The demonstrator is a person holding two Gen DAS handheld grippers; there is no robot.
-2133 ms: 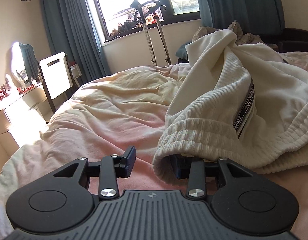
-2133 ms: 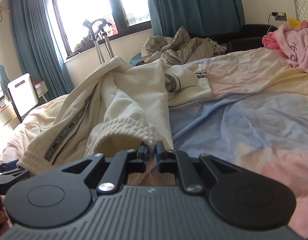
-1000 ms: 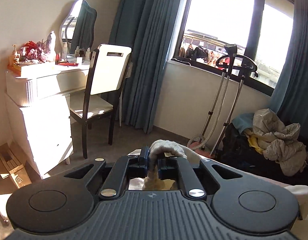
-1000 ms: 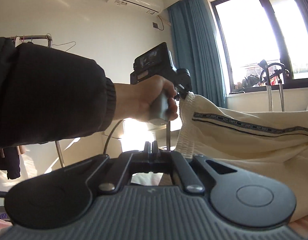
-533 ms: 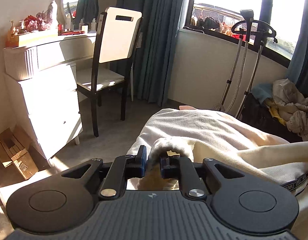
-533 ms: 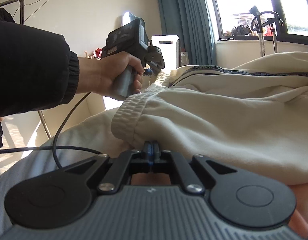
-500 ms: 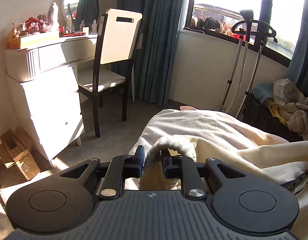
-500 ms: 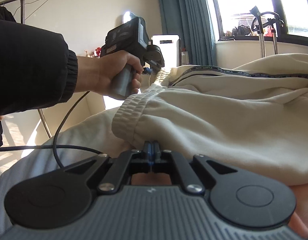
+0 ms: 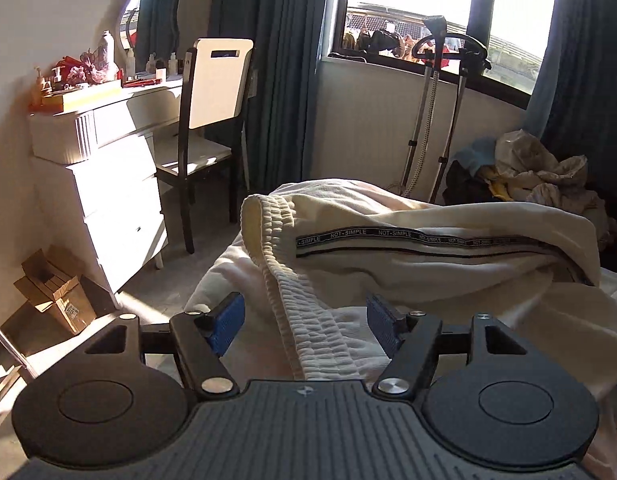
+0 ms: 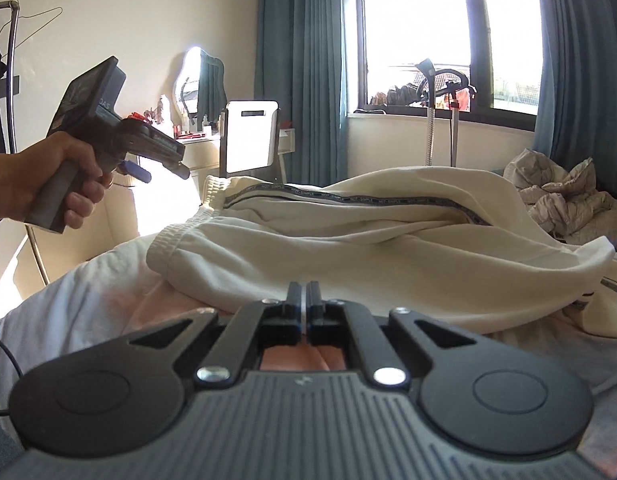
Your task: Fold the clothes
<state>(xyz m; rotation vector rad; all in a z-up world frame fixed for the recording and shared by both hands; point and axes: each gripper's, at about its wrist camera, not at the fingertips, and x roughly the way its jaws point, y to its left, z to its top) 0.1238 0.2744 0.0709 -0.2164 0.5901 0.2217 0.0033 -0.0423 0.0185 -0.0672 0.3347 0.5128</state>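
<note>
Left gripper has just been opening, jaws now wide around the waistband, releasing the cream trousers onto the bed; my right gripper is closed, empty.

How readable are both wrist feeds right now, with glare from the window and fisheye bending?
Left wrist view: the window is blown out, hard sun washes the white dresser, yet the cream ribbed-waistband sweatpants stay sharp. Right wrist view: the panes are washed out, a glare patch hides the bed edge near the hand-held left gripper, and the curtains bow at the frame edges.
</note>
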